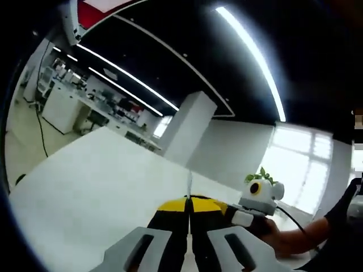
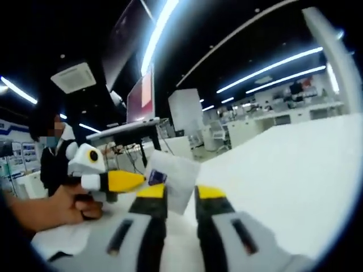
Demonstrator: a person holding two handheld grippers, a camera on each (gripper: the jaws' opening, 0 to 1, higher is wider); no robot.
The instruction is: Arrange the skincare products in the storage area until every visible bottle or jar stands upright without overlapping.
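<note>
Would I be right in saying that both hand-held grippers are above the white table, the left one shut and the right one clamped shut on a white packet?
Not quite. In the right gripper view, the right hand-held gripper is open, and the white packet shows between its yellow tips, not clamped. The rest holds: the left hand-held gripper is shut in the left gripper view, both above the white table.

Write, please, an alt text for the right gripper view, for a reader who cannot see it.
The right gripper, jaws open with yellow tips, points across a white table at a small white box close before them. From the left comes the left gripper, yellow-tipped, held by a person's hand. Behind lies a large room with ceiling lights.
</note>
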